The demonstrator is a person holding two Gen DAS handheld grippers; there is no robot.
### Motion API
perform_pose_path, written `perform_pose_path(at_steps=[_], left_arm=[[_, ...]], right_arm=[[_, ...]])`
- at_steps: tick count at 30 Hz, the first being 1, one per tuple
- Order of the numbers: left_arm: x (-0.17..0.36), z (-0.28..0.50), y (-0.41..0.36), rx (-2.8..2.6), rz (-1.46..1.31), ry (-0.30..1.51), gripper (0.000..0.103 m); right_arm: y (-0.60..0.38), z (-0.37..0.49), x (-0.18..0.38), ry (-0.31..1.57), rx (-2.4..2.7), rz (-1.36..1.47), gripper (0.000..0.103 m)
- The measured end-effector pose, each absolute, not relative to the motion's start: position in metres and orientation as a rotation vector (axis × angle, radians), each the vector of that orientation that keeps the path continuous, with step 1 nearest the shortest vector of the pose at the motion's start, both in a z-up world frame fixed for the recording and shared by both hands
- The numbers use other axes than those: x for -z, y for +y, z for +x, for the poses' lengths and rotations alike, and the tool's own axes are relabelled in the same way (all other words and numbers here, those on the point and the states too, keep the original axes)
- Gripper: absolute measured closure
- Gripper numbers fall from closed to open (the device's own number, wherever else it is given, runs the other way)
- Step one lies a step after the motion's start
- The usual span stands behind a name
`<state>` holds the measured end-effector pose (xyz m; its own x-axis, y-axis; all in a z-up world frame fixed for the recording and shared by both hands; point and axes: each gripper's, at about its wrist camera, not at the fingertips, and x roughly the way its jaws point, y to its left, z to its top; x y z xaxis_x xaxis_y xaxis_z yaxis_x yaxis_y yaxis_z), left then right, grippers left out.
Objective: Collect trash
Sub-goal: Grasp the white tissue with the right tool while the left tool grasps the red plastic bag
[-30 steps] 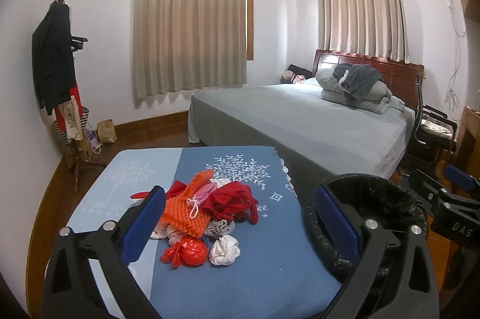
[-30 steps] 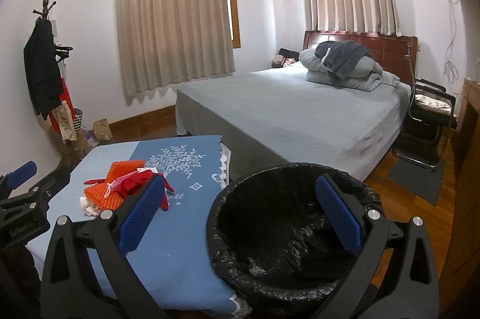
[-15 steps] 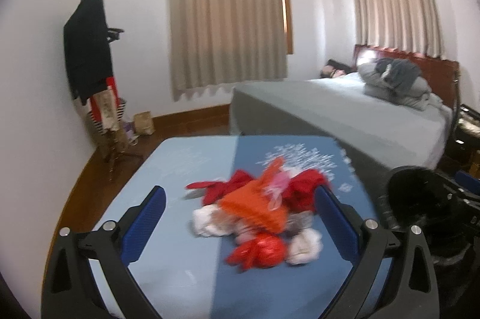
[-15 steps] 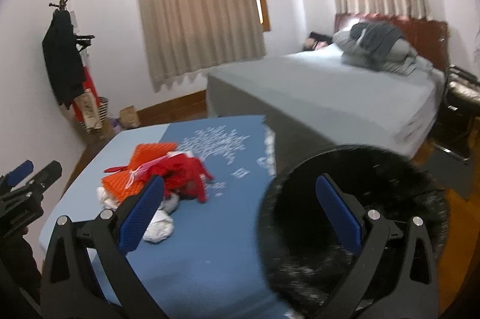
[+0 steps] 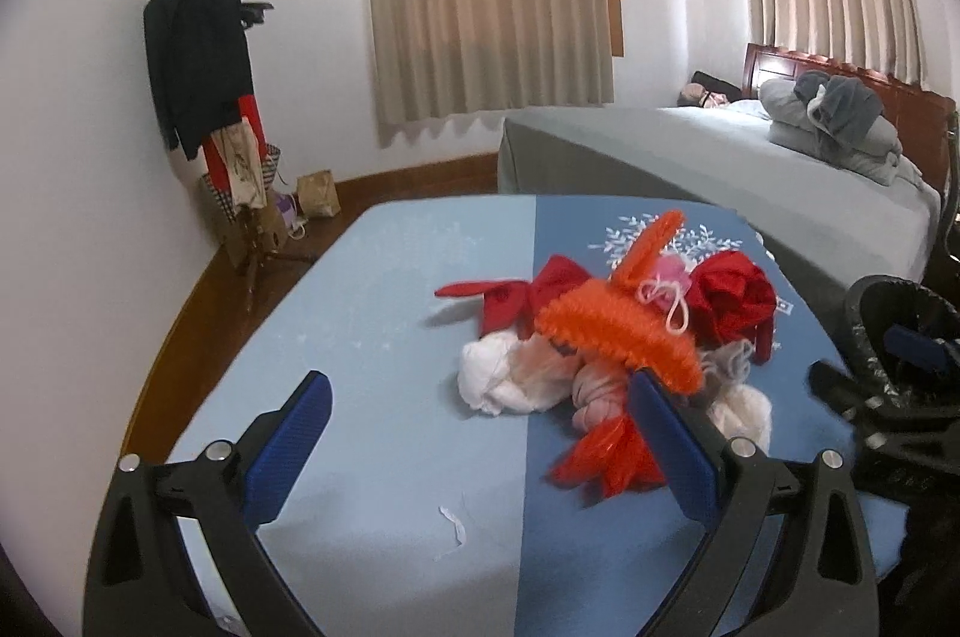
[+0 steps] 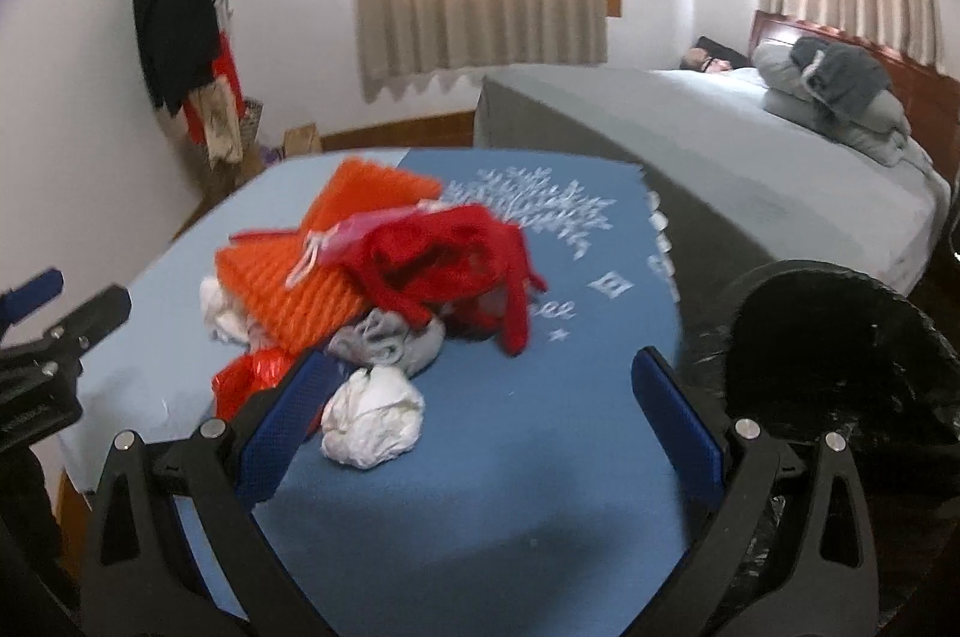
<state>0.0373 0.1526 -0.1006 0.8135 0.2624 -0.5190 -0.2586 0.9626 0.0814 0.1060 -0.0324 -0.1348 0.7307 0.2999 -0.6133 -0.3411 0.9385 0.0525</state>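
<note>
A pile of trash lies on the blue cloth-covered table: orange foam mesh, red cloth, white crumpled wads, a red plastic bag. My left gripper is open and empty, just short of the pile, its right finger beside the red bag. My right gripper is open and empty, with the white wad just inside its left finger. The black-lined trash bin stands at the table's right edge.
A small white scrap lies on the cloth near my left gripper. A grey bed stands behind the table. A coat rack stands by the left wall.
Both grippers have swung left, away from the bin, and moved close to the pile. The bin has shifted to the right edge of both views. Both stay open.
</note>
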Motion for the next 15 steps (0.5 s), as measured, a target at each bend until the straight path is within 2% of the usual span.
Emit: perform_pose_path(at_steps=[3,9,12,15], left_arm=[[0.106,0.039,0.156,-0.28,-0.003,0.562,0.006],[0.117,0.045,0.165,-0.285,-0.043,0.592,0.006],[0.12,0.046,0.166,-0.283,-0.054,0.594,0.006],[0.123,0.047,0.163,-0.275,-0.046,0.601,0.006]], right_arm=[[-0.024,0.109,0.147,0.692,-0.364,-0.082,0.01],[-0.01,0.117,0.164,0.744,-0.388,-0.102,0.027],[-0.006,0.119,0.17,0.763,-0.418,-0.097,0.04],[-0.002,0.118,0.172,0.78,-0.484,-0.079,0.062]])
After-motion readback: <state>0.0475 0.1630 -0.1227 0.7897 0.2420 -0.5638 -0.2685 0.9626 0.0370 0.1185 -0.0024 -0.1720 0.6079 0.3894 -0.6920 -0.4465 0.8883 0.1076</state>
